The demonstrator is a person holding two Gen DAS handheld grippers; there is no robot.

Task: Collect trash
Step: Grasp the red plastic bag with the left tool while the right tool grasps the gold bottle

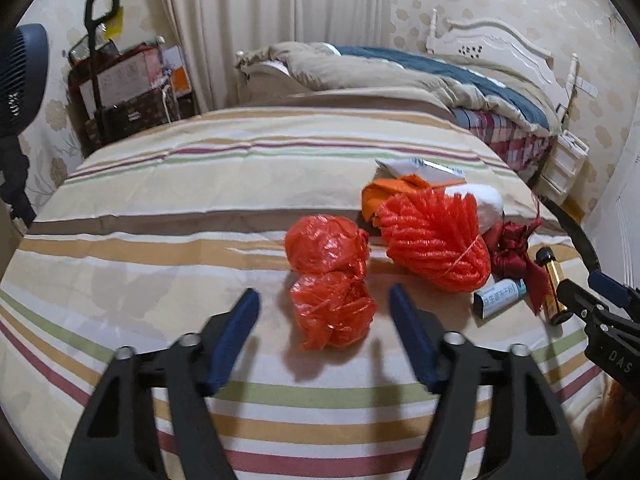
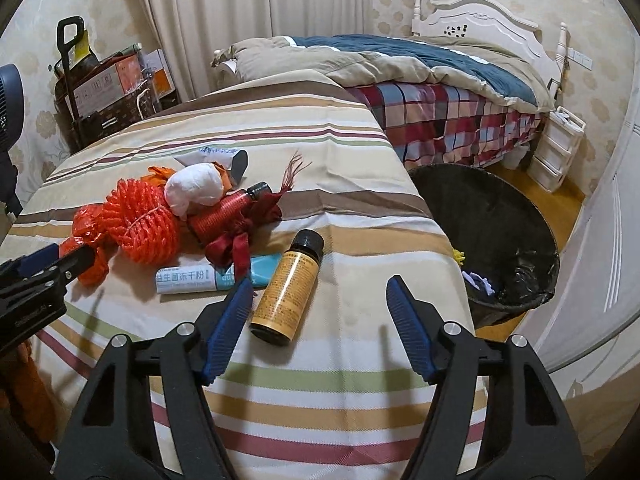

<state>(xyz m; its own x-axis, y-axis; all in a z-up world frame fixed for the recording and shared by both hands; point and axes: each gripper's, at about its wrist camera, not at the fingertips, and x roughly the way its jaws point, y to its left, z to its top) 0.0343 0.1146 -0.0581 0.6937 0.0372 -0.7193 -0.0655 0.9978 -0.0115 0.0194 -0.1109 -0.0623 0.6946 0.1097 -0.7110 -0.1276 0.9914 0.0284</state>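
Nearby, mesh bundle (image 1: 434, 240) crowds red bag (image 1: 330, 280); bin (image 2: 492, 216) bedside.

A striped sheet (image 2: 280, 380) covers the near surface. Far right stands a bed (image 2: 440, 120) — plaid sheet, tan-and-blue quilt (image 2: 400, 60), white headboard (image 2: 480, 20). Far left — boxes (image 2: 112, 84), a fan (image 1: 20, 68).

A thin, crinkled, glossy plastic bag (image 1: 332, 280) is seen on the matt woven striped cloth (image 1: 200, 200). Beside it, coarse orange plastic netting (image 1: 434, 240) is bunched. An amber bottle (image 2: 286, 286) is finished in a smooth, shiny label with a black cap. The bin (image 2: 516, 236) is lined with wrinkled glossy black film
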